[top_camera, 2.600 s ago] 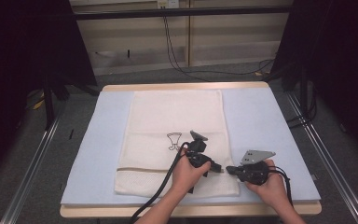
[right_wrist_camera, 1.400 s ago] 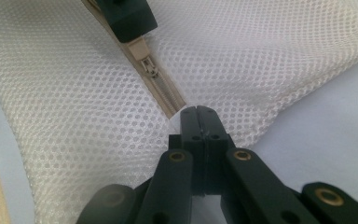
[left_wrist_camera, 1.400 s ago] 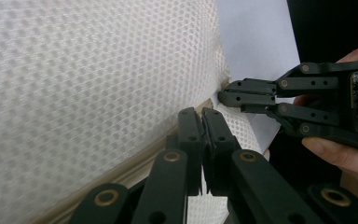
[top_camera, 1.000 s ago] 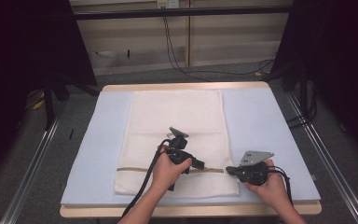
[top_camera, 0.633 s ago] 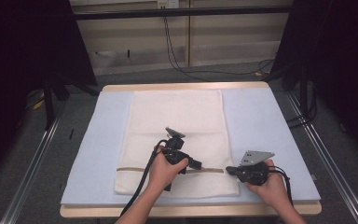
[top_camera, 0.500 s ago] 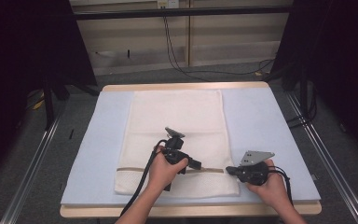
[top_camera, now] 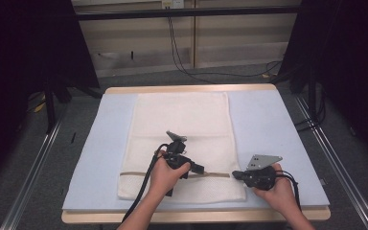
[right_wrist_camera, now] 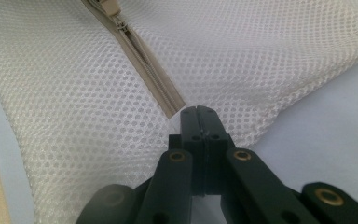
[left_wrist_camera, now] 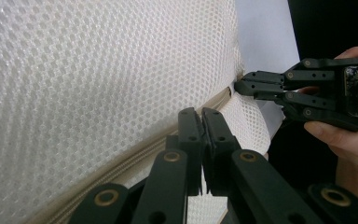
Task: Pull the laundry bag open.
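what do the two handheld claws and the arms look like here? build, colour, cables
Both claws, left claw and right claw, are matte black linkage builds with brass-coloured pivot pins and flat, narrow jaws. The right carries a grey three-cornered plate with small holes. A black cable trails from the left one. Forearms are bare, no sleeves in view.

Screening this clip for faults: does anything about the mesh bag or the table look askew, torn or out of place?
Nothing stands out. The mesh bag lies flat and square on the blue mat, its zipper looks intact, and both grippers are shut at the zipper line.
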Motion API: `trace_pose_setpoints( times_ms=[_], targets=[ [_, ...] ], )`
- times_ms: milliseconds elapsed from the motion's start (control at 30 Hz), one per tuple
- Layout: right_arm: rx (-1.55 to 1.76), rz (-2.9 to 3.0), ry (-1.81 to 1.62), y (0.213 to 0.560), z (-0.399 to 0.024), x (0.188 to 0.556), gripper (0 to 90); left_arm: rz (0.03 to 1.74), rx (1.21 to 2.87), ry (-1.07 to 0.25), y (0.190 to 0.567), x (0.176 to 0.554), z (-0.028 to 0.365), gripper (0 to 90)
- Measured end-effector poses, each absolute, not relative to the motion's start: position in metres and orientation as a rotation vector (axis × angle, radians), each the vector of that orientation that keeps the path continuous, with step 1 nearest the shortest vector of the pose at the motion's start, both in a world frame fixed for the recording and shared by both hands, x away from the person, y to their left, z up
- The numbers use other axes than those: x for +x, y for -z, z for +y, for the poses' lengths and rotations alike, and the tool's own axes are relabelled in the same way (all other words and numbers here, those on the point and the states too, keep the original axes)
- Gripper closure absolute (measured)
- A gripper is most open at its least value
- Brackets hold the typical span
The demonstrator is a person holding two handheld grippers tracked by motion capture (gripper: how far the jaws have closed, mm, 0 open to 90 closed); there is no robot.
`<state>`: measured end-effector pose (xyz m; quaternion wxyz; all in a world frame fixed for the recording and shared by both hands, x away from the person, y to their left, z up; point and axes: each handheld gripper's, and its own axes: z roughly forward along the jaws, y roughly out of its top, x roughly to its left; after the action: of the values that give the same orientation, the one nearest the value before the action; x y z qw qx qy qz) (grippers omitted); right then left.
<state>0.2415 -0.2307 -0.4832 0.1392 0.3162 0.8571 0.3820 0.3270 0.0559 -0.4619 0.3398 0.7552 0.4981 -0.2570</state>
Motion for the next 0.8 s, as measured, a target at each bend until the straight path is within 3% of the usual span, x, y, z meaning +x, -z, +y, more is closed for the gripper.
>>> trace_pose_setpoints(
  times_ms=[800],
  targets=[
    [0.911, 2.477, -1.102, 0.483, -0.231, 0.241, 90.0, 1.293, 1.956, 0.663, 0.463, 0.326, 0.067, 87.6]
  ],
)
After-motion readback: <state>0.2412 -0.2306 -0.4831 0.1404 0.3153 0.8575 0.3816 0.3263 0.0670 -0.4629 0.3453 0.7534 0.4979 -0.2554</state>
